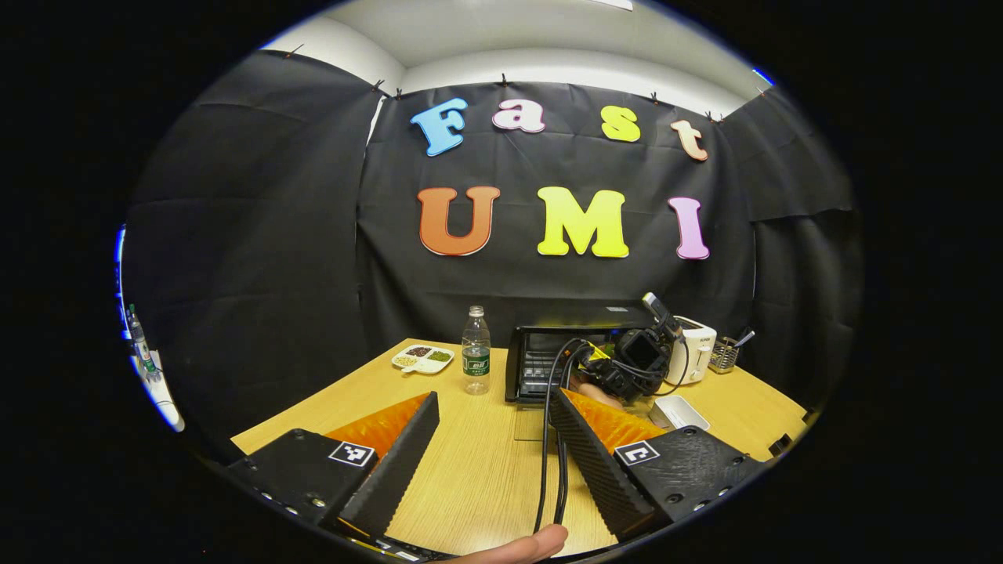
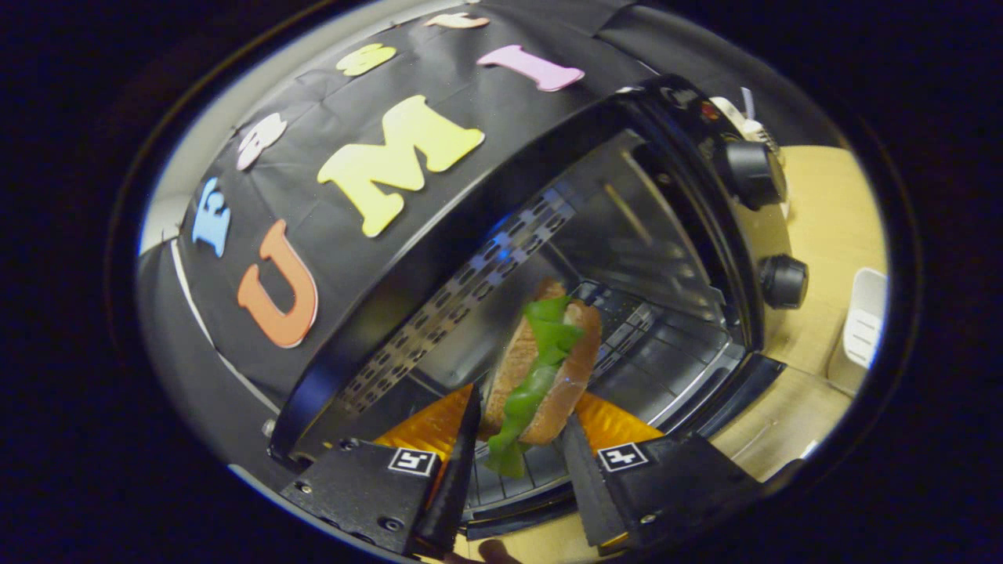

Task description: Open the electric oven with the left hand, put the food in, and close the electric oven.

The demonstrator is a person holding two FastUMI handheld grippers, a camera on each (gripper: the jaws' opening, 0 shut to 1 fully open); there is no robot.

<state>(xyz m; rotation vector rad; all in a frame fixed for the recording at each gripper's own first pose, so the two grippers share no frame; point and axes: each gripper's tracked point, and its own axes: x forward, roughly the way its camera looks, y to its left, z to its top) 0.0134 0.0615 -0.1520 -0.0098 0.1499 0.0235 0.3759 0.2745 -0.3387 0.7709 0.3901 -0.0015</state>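
Observation:
The black electric oven (image 1: 541, 356) stands at the back of the wooden table with its glass door (image 1: 534, 423) folded down flat. My left gripper (image 1: 494, 399) hovers open over the table in front of it, holding nothing. In the left gripper view the right gripper (image 1: 639, 356), held by a hand (image 1: 597, 393), reaches into the oven mouth. My right gripper (image 2: 521, 446) is shut on a sandwich (image 2: 548, 360) with green lettuce, tilted on edge above the wire rack (image 2: 666, 352) inside the oven cavity (image 2: 627, 258). The view is rolled to one side.
Left of the oven stand a water bottle (image 1: 475, 350) and a divided snack plate (image 1: 423, 358). On its right are a white toaster (image 1: 695, 348), a utensil holder (image 1: 725, 354) and a white tray (image 1: 680, 411). Black cables (image 1: 551, 454) hang across. Two oven knobs (image 2: 752, 172) show.

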